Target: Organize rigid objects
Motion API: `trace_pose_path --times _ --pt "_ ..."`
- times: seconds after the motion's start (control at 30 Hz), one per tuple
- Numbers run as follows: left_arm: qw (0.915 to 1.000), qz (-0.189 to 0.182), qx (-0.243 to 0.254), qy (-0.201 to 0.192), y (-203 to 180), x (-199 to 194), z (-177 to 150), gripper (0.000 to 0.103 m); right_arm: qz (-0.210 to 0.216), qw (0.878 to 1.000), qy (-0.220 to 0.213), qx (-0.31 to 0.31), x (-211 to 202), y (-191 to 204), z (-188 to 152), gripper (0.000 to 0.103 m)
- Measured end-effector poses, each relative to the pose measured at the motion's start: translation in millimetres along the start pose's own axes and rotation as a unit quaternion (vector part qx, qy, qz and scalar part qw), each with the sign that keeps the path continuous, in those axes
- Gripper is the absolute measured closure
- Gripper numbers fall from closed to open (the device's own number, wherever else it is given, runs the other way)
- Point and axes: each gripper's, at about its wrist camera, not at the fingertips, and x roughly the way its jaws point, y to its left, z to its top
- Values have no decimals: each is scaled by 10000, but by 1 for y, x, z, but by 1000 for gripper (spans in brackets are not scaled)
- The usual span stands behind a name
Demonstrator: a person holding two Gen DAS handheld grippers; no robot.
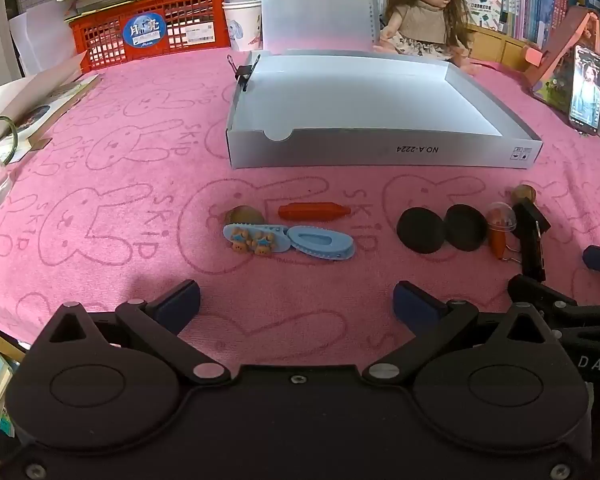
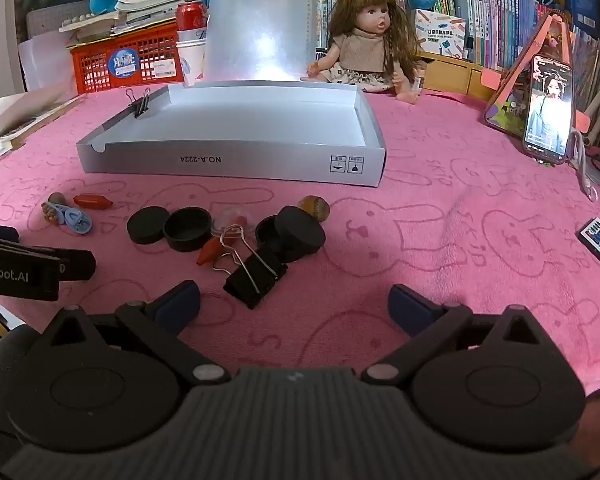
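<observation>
Pink rabbit-print cloth (image 1: 100, 208) is spread across the table, with small items scattered before the grey box (image 2: 236, 160): black binder clip (image 2: 256, 276), round black lids (image 2: 168, 228), blue hair clips (image 1: 288, 240). Left gripper (image 1: 296, 306) and right gripper (image 2: 294, 304) are held wide apart, nothing grasped.
</observation>
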Motion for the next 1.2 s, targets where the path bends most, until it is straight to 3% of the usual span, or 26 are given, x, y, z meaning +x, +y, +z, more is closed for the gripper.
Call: trace_pose_path --times 1.2 --pt "10000 10 8 12 0 0 0 0 -33 10000 70 50 0 1 1 0"
